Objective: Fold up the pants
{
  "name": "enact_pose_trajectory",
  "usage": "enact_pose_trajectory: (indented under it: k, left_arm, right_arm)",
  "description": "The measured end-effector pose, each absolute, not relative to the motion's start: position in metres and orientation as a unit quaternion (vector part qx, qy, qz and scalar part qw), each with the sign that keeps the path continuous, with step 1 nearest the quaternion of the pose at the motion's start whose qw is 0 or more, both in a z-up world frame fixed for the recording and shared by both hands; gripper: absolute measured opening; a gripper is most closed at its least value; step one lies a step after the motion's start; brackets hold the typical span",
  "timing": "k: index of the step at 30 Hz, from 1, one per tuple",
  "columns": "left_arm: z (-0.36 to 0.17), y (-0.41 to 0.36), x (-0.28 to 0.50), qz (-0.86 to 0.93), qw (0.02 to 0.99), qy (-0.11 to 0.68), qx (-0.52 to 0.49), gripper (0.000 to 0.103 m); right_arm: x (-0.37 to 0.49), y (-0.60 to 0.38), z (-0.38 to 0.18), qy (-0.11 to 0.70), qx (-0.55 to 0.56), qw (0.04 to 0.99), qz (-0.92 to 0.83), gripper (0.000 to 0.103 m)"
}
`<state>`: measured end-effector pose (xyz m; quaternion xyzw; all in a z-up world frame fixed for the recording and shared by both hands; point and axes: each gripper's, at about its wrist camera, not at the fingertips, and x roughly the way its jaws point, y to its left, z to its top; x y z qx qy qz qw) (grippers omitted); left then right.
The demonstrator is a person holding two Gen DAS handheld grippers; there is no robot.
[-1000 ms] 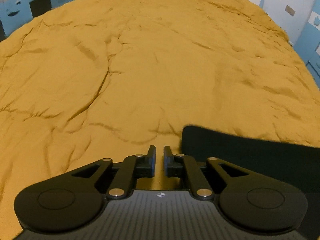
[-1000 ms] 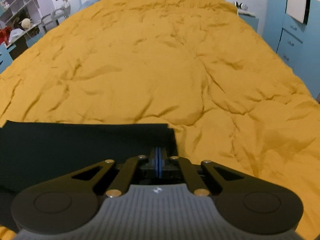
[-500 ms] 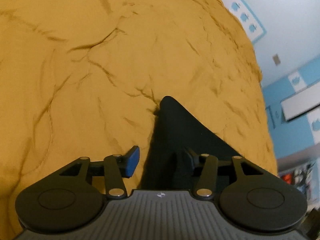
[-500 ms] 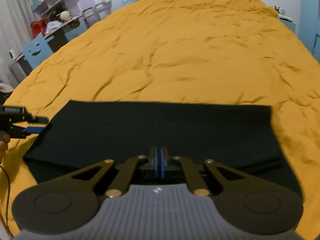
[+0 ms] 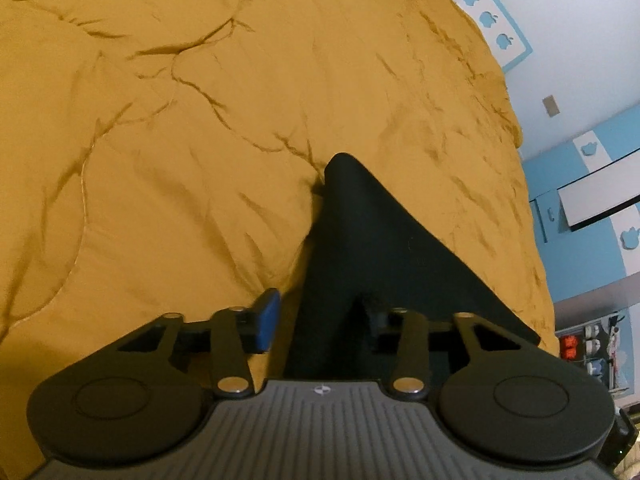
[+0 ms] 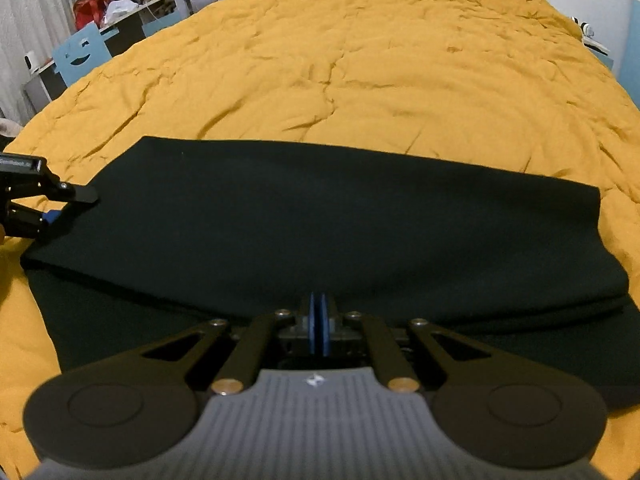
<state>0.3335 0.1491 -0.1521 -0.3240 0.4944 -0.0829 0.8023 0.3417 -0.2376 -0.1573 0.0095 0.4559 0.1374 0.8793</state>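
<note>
Black pants (image 6: 320, 220) lie folded in a wide flat band on the mustard bed cover (image 6: 360, 60). My right gripper (image 6: 319, 320) is shut above their near edge, blue pads together with nothing visible between them. The left gripper (image 6: 70, 204) is at the pants' left end, one finger above the cloth and one below. In the left wrist view the pants (image 5: 368, 248) run away as a dark wedge. There the left gripper (image 5: 320, 312) straddles their edge. Its jaws are closing with the cloth between them, and the pads are still apart from it.
The wrinkled bed cover (image 5: 160, 120) spreads far beyond the pants. A blue chair back with a smiling face (image 6: 82, 54) and a cluttered desk (image 6: 120, 4) stand past the bed's left side. Blue-and-white cabinets (image 5: 592, 184) line the wall on the right.
The left gripper rolled, opened wide and came over the pants' edge, then narrowed a little. The right gripper stayed shut and shifted, so the folded pants now fill its view.
</note>
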Motion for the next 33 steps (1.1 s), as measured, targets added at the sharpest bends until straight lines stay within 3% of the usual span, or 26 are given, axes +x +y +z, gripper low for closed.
enact_pose_trajectory:
  k: [1, 2, 5, 13, 21, 28, 33]
  left_arm:
    - [-0.153, 0.149, 0.333, -0.085, 0.799, 0.495, -0.332, 0.025]
    - [-0.152, 0.149, 0.332, -0.087, 0.795, 0.494, -0.340, 0.019]
    - [-0.142, 0.142, 0.329, -0.082, 0.805, 0.485, -0.332, 0.010]
    - [-0.066, 0.095, 0.320, -0.084, 0.844, 0.436, -0.301, 0.008]
    - [-0.017, -0.008, 0.325, -0.094, 0.856, 0.450, -0.235, 0.008]
    - [-0.065, -0.095, 0.344, -0.123, 0.830, 0.517, -0.169, 0.008]
    - [-0.115, -0.111, 0.351, -0.117, 0.803, 0.558, -0.176, 0.008]
  right_arm:
    - [0.343, -0.239, -0.158, 0.456, 0.012, 0.879, 0.138, 0.000]
    - [0.344, -0.240, -0.159, 0.457, 0.015, 0.878, 0.139, 0.000]
    - [0.348, -0.247, -0.155, 0.456, 0.031, 0.877, 0.145, 0.000]
    - [0.338, -0.282, -0.120, 0.432, 0.073, 0.889, 0.136, 0.000]
    - [0.317, -0.323, -0.097, 0.412, 0.120, 0.894, 0.130, 0.000]
    - [0.300, -0.343, -0.091, 0.400, 0.136, 0.897, 0.132, 0.000]
    - [0.294, -0.352, -0.101, 0.407, 0.150, 0.892, 0.128, 0.000]
